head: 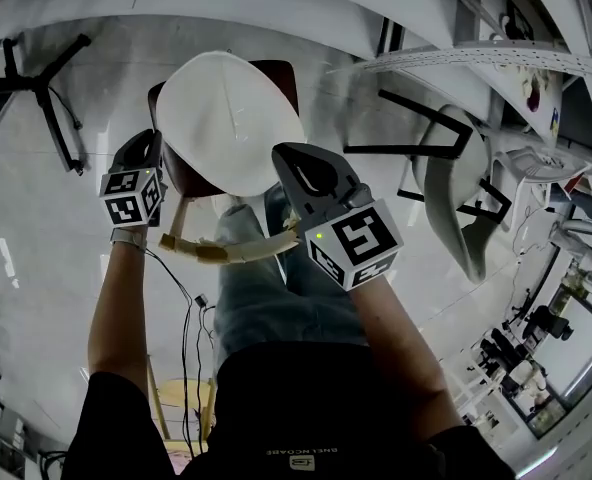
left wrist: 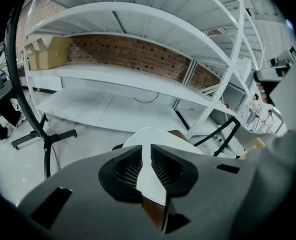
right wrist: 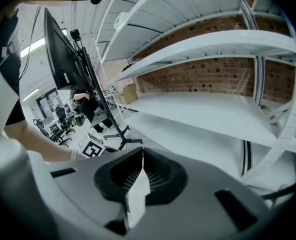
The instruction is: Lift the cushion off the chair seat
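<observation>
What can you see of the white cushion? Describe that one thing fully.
The cushion is white, thin and rounded, with a smooth, matte cover and a faint crease down its middle. It lies over the dark red-brown chair, hiding most of the seat. The left gripper and the right gripper each clamp its near edge. Whether it rests on the seat cannot be told.

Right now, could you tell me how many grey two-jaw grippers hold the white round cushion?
2. The left gripper clamps the white round cushion at its left edge; the right gripper, at its lower right edge. No others show.
</observation>
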The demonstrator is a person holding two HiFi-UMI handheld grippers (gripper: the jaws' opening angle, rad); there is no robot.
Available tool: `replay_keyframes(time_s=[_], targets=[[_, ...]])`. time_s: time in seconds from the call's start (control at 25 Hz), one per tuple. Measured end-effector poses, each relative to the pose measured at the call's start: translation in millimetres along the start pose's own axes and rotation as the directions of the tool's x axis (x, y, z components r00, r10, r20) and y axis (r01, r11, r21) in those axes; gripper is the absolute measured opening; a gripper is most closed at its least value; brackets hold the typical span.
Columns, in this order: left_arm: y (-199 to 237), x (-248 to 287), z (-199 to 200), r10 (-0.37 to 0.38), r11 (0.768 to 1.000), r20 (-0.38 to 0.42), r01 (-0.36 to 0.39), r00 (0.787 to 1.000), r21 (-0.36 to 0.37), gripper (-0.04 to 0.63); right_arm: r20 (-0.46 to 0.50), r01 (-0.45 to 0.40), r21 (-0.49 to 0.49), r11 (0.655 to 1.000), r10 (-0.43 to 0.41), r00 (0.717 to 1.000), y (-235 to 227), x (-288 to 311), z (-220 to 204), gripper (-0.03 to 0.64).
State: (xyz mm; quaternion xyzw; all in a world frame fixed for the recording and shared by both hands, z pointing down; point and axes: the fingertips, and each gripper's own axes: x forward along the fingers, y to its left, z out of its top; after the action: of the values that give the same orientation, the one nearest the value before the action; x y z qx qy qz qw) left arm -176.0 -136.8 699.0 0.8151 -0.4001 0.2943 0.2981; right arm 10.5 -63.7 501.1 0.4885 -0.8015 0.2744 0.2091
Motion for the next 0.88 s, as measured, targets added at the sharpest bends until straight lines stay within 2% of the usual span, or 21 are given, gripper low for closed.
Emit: replay_keyframes(time_s=[0.2,0.48,0.76,0.88], targets=[[16,30,-22,0.024,0.999,-0.052,-0.026,0.998,-0.027,0.105,-0.04,-0.002,-0.002,1.0,0.002,0.999,-3,9,-18,0.01],[33,60,-64,0.031,0.995,-0.142,-0.045,0.989,-0.093,0.183,-0.042,-0.008,0.009,1.0,0.008,0.999,-5,12,-27,0.009],[42,82,-74,0.012,0.987,-0.149,-0.036,0.989,-0.159,0.242,-0.075,-0.039,0.009,0.999,0.04,0.996,0,18,-45,0.009],[42,93,-77,0.005,0.986,-0.163,-0.032,0.987,-0.162,0.257,-0.088,-0.057,0.012,0.998,0.057,0.995,6,22,-51,0.009]])
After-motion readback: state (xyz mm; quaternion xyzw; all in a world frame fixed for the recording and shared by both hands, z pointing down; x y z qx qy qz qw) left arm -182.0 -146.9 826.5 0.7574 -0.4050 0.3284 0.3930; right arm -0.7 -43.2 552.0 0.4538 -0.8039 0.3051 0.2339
